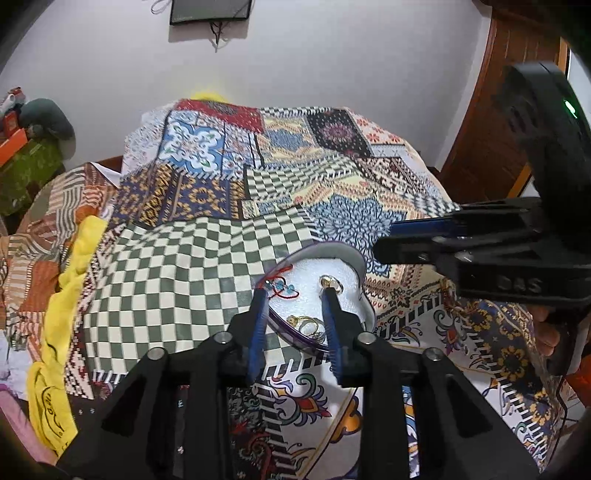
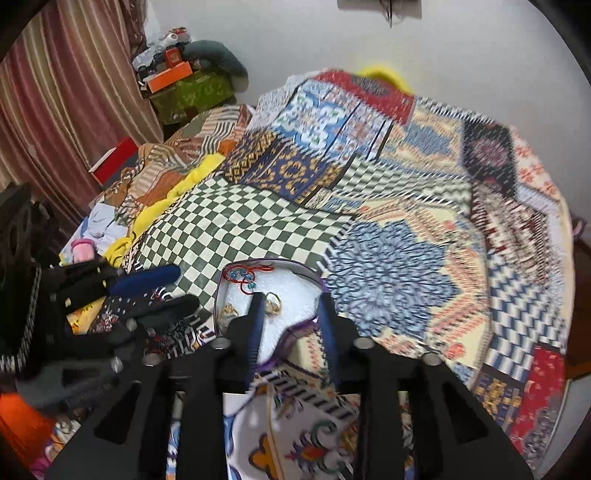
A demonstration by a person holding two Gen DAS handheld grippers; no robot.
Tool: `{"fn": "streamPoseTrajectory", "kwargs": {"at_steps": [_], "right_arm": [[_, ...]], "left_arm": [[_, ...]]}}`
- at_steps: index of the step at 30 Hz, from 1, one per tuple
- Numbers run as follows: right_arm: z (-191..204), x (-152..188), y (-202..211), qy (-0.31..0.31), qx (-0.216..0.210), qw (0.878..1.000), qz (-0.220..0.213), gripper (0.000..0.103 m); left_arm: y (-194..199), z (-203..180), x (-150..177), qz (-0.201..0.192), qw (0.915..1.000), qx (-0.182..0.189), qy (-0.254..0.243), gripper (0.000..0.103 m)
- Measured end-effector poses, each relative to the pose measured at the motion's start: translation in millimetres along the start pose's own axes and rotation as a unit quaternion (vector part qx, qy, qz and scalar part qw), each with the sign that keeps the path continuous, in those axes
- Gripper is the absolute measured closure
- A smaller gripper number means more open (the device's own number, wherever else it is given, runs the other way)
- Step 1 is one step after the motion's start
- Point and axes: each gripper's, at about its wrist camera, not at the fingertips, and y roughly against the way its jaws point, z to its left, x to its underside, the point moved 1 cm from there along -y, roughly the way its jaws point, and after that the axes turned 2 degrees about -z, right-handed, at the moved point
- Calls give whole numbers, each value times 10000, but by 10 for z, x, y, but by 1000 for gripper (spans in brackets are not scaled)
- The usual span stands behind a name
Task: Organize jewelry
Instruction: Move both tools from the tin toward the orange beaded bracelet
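**Both grippers loose over the jewelry box**

A heart-shaped, purple-rimmed box with white foam lining (image 1: 343,275) lies on the patchwork quilt bed (image 1: 177,258), holding the gold rings (image 1: 308,325), a gold earring (image 1: 330,282) and a red-cord bracelet with blue beads (image 1: 280,288) together. The left hand-held gripper (image 1: 293,291) hangs released over it, grasping nothing. The right hand-held gripper (image 2: 290,301), likewise unclenched and empty, straddles the box's near rim.

A plain white wall (image 1: 332,55) rises at the far side, with a dark framed panel (image 1: 210,11) hanging on it. A wooden door (image 1: 509,122) stands to the right. Striped curtains (image 2: 62,99) hang at the left, beside a green box (image 2: 192,92). A patchwork bedspread (image 1: 295,177) covers the bed.
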Motion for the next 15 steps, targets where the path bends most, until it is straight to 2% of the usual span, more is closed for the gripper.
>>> {"fn": "streamPoseTrajectory", "kwargs": {"at_steps": [8,10,12,14,15], "right_arm": [[-3,148,535,63,72,9989,-462,72],[-21,214,683,76,221,9978,-621,72],[-39,268,783,119,347,9969,-700,69],[-78,337,859,107,456,9960,-755,60],[-109,379,894,76,505,9956,-780,59]], "left_arm": [[284,-113,0,-114,9999,2,-2,71],[336,-160,21,-124,9999,-9,-44,71],[389,-223,44,-123,9999,8,-96,70],[423,-287,68,-119,9998,21,-134,66],[433,-316,79,-118,9998,29,-145,66]]}}
